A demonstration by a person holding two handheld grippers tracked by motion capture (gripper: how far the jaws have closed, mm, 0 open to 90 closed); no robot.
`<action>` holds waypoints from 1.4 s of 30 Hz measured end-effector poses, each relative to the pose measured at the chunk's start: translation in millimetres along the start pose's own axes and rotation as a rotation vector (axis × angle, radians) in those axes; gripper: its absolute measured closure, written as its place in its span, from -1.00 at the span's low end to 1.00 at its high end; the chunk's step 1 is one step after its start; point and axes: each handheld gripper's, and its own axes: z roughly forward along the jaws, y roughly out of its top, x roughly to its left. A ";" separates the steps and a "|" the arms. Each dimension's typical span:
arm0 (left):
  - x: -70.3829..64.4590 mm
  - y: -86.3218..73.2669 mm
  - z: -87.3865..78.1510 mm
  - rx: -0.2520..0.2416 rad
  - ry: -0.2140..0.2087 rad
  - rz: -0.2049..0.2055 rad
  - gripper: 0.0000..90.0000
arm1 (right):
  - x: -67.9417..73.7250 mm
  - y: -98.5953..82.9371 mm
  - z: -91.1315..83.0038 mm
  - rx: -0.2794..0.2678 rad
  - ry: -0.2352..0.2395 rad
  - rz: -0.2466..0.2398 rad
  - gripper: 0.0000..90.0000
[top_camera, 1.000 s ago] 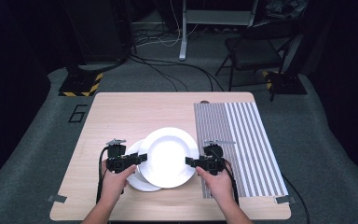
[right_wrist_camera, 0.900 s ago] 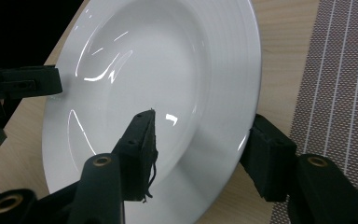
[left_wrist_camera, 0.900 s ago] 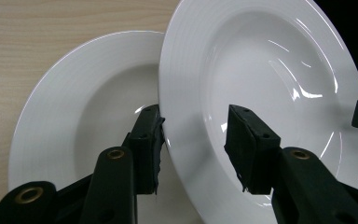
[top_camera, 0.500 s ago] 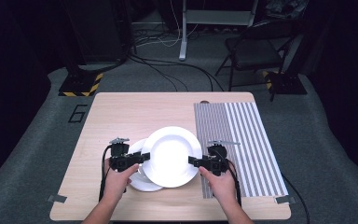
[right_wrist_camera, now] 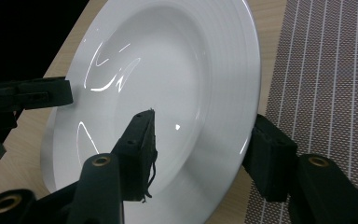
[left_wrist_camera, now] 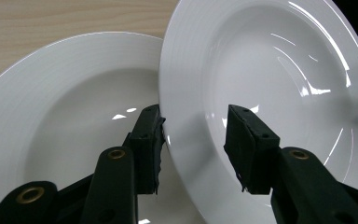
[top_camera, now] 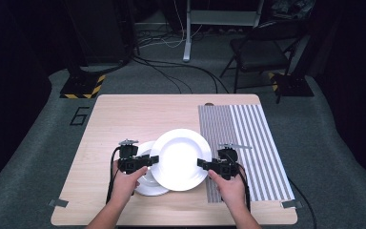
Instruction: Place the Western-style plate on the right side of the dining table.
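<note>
Pale wooden table (top_camera: pixel 124 119) sits on grey carpet, a striped grey placemat (top_camera: pixel 248 138) at its right side; I have the large glossy white deep plate (top_camera: pixel 178 160) held up between both tools; my left gripper (top_camera: pixel 145 161) straddles its left rim, jaws parted, grip uncertain; my right gripper (top_camera: pixel 206 164) straddles its right rim likewise; a second white deep plate (top_camera: pixel 145 183) lies on the table beneath, partly covered.

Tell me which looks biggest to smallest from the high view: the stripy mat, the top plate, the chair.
1. Striped mat, biggest.
2. Top plate, held at its rim by the left tool and right tool.
3. Chair; it looks about as big as the plate, but it stands farther off, so this ranking is unsure.
</note>
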 end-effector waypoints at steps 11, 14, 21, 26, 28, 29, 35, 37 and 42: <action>-7.0 2.5 11.9 0.018 -0.022 0.020 0.26 | -10.9 -5.8 -4.7 0.001 -0.018 0.026 0.04; -10.0 3.4 15.9 0.019 -0.030 0.026 0.26 | -14.5 -8.9 -6.4 -0.001 -0.034 0.034 0.04; -17.0 6.1 21.2 0.029 -0.045 0.046 0.27 | -20.2 -11.1 -12.7 -0.011 -0.048 0.052 0.04; -24.5 7.7 23.5 0.030 -0.050 0.059 0.27 | -21.2 -10.6 -20.7 -0.044 -0.065 0.064 0.03; -26.5 9.0 24.0 0.030 -0.055 0.063 0.27 | -22.1 -10.1 -24.2 -0.050 -0.063 0.065 0.03; -27.4 9.5 24.1 0.027 -0.056 0.063 0.27 | -22.2 -9.8 -25.0 -0.055 -0.063 0.069 0.03; -32.5 12.5 26.1 0.025 -0.064 0.065 0.27 | -25.3 -8.2 -30.0 -0.067 -0.066 0.082 0.03; -34.2 13.9 26.4 0.024 -0.069 0.068 0.27 | -26.5 -7.6 -31.2 -0.070 -0.071 0.085 0.03; -38.2 18.7 24.2 0.012 -0.077 0.067 0.27 | -27.7 -3.9 -35.8 -0.079 -0.071 0.084 0.03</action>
